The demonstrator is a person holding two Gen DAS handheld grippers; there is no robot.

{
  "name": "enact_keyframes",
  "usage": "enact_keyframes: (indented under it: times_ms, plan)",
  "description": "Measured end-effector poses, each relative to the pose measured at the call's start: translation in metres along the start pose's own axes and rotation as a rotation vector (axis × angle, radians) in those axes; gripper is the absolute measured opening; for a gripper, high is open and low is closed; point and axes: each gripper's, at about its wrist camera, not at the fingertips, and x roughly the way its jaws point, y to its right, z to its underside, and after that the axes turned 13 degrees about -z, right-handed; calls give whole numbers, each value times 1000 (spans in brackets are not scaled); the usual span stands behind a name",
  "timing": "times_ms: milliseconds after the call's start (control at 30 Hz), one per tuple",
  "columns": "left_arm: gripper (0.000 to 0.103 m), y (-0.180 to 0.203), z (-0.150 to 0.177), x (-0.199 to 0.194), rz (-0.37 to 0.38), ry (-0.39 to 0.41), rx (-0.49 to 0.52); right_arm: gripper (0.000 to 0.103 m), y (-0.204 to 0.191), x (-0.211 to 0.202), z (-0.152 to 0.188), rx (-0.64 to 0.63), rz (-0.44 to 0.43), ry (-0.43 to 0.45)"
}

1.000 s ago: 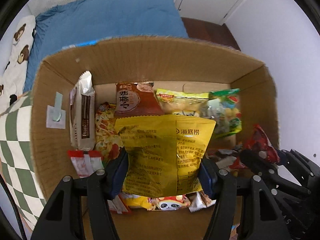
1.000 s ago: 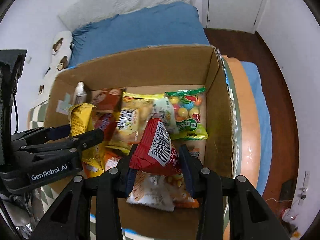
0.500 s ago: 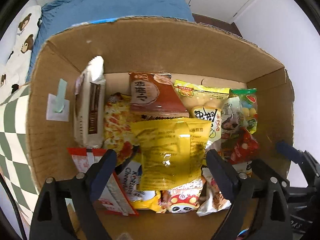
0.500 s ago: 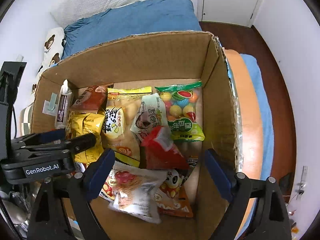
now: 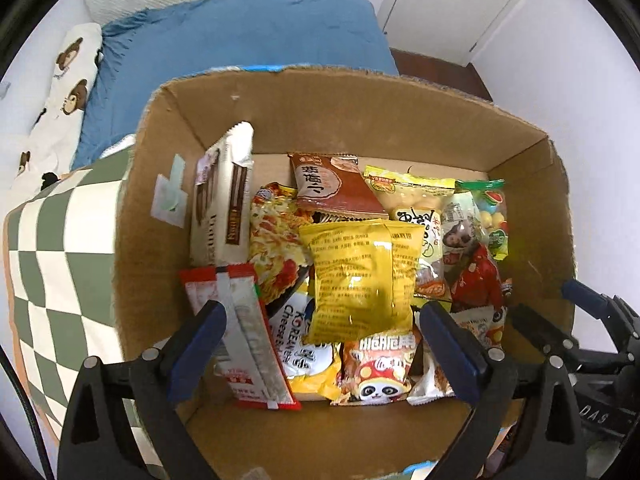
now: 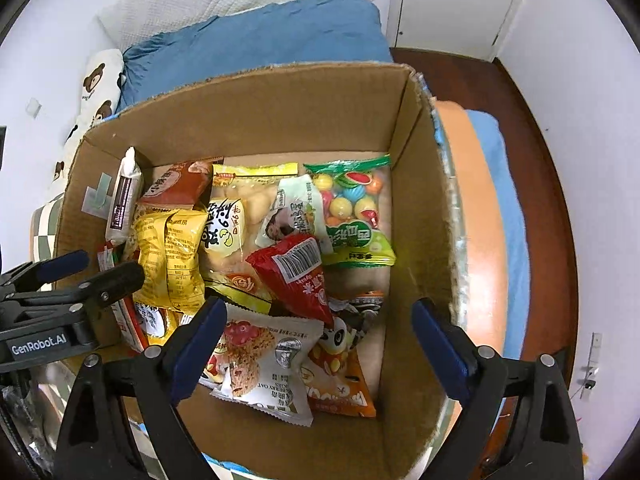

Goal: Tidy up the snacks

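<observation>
Left hand-held gripper (image 5: pixel 320 322) marked "GenRobot.AI" released over box (image 5: pixel 360 120), right hand-held gripper (image 6: pixel 316 320) released, "KOREAN Cheese" packet (image 5: pixel 304 344), "OAT" packet (image 6: pixel 264 364), barcoded red packet (image 6: pixel 296 276)

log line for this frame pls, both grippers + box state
left gripper: open, empty | right gripper: open, empty | yellow bag, red bag: lying in cardboard box

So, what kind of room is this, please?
Most likely a bedroom at home. Behind the cardboard box of snacks lies a blue duvet, with a bear-print pillow beside it. A checkered blanket and wooden floor fit that too.
</observation>
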Motion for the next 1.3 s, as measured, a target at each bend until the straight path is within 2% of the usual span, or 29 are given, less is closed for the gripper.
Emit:
enact_keyframes:
  times_ms: [300,467,633,933,1133,1300]
  plan:
    - [99,-9,45,-54,-40,179,-36,96,-12,-47,29,-36,6,125]
    - [99,-16,79,-93,-70,290,-44,99,-26,-86,62,-64,21,237]
    - [99,-23,117,-130,-61,377,-63,99,-40,-124,97,-85,17,332]
    - [99,-31,183,-178,-92,479,-73,99,-64,-197,177,-130,-2,459]
    - [99,-37,223,-205,-88,509,-83,100,-77,-230,229,-138,6,506]
    - [99,-37,248,-221,-116,531,-75,100,-86,-257,260,-140,5,546]
